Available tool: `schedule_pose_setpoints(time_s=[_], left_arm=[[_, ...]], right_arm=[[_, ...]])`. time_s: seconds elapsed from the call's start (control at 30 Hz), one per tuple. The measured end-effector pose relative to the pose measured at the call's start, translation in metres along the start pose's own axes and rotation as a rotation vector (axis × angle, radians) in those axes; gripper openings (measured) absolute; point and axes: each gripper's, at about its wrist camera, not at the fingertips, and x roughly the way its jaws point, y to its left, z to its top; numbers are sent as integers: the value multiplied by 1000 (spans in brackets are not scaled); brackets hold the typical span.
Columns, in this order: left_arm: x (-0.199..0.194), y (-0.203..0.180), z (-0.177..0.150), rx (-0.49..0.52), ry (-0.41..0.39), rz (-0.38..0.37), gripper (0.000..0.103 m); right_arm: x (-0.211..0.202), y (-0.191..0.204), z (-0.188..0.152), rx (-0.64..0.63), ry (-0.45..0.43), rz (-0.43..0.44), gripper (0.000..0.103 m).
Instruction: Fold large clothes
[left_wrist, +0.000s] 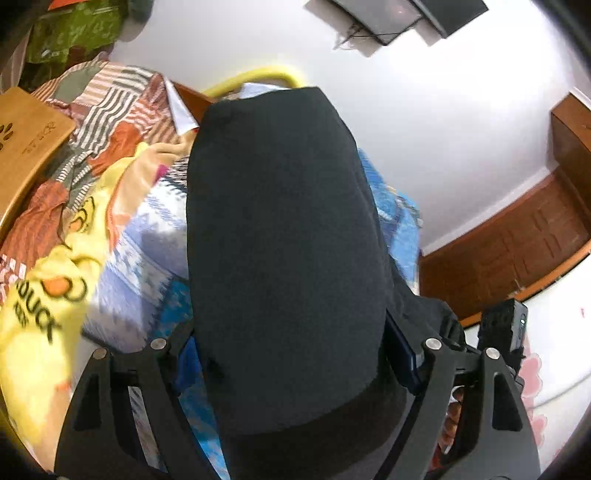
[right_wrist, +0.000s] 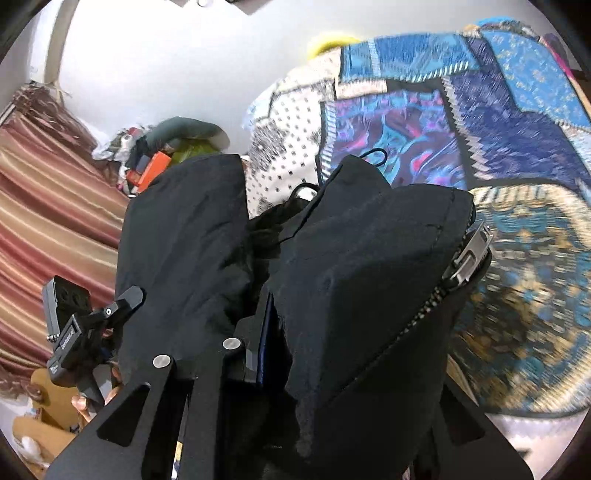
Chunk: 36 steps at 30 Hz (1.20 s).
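A large black garment (left_wrist: 284, 258) fills the middle of the left wrist view, draped between and over the fingers of my left gripper (left_wrist: 291, 354), which is shut on it and holds it up. In the right wrist view the same black garment (right_wrist: 354, 288) with a metal zipper (right_wrist: 469, 258) covers my right gripper (right_wrist: 295, 343), which is shut on its fabric. The fingertips of both grippers are hidden by cloth. The other gripper shows at the edge of each view (left_wrist: 502, 332) (right_wrist: 74, 332).
A bed with a blue patterned cover (right_wrist: 517, 147) lies below. A yellow duck blanket (left_wrist: 48, 295) and a striped patchwork quilt (left_wrist: 110, 107) lie to the left. A wooden board (left_wrist: 26, 144), a wooden door (left_wrist: 517, 243) and striped curtains (right_wrist: 44, 206) stand around.
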Motion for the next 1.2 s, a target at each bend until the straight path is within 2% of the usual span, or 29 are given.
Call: schedule_pose_setpoints(time_s=[0.17,0.3,0.4,0.57,0.7,0.9,1.0,1.2], left_arm=[[48,50,5,-63,57,84,82],[81,95,-3,-170,118,110,83],[78,102,-9,-186,107,82,84],[68,85,-15,-132,99,198,85],[57,77,-21,-94,107,273,84],[19,47,-49,3,88,335,84],[-11,19,-66,60,49,349,84],[-92,-55,-110,211,-104,316,84]], right_arm=[[55,-10,-1,17,78,-66,19],[82,-20,-7,29,125,-106,19],[82,-17,-9,8,130,-131,19],[76,-15,-12,6,184,-178,30],[51,-19,-18,8,201,-188,30],[-20,-6,-41,-56,92,-222,30],[-55,17,-54,-128,35,-229,31],[-126,83,-81,-312,-116,-203,31]])
